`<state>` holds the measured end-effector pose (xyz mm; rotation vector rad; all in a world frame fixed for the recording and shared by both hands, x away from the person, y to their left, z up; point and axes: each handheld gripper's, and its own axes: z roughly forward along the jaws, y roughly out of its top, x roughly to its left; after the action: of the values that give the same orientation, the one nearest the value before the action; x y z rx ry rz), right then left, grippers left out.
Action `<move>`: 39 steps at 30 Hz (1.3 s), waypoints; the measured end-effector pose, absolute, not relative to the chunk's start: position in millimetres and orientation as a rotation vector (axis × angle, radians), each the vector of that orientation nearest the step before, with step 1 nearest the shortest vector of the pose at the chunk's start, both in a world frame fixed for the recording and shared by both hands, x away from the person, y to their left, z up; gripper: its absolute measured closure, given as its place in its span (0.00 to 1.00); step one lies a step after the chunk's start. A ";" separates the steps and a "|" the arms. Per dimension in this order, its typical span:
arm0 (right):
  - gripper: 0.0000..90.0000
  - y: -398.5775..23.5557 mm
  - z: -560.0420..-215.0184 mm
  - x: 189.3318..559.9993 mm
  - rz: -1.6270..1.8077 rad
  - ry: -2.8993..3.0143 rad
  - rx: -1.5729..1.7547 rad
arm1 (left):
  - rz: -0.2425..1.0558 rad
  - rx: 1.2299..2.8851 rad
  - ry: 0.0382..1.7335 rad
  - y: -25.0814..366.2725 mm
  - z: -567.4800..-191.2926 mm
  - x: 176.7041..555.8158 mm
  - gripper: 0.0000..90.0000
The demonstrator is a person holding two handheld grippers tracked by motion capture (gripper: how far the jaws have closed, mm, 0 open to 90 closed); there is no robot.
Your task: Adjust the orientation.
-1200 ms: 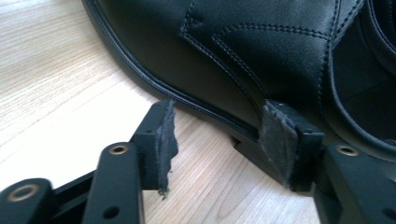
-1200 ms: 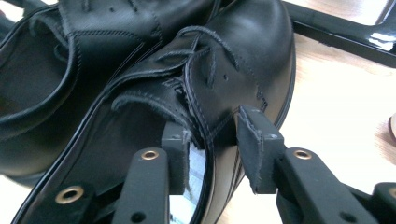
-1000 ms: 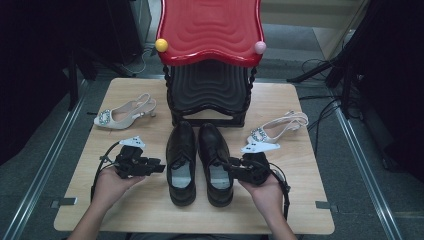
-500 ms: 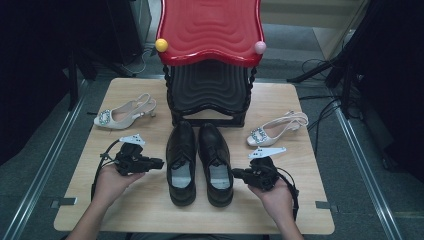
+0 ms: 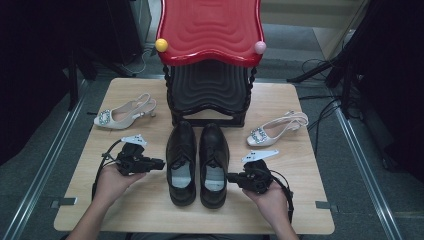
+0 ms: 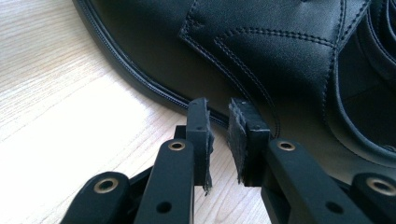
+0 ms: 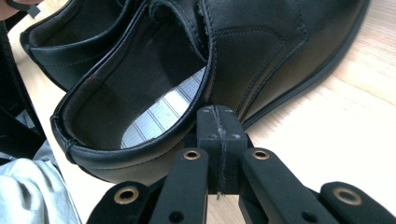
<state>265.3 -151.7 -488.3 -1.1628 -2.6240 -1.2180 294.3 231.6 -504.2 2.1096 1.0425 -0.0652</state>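
Black shoes (image 5: 199, 165) plain (insole print unreadable).

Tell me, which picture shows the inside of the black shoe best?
The right gripper view: it looks straight into the right black shoe, showing its pale insole. The high view shows that shoe whole but small. The left gripper view shows the other black shoe's stitched outside.

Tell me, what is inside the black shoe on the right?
Inside the right black shoe lies a pale insole with a fine grid print, seen through the opening. The toe end is covered by the upper, so what lies there cannot be seen.
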 end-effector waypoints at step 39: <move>1.00 -156.8 -499.7 299.1 -1.250 -2.583 -1.363 | -0.162 2.102 1.011 199.3 -519.2 299.5 1.00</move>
<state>299.1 -156.8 -499.7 -1.3632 -2.5827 -1.2499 299.5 199.3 -519.2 2.1021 1.0110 -0.1624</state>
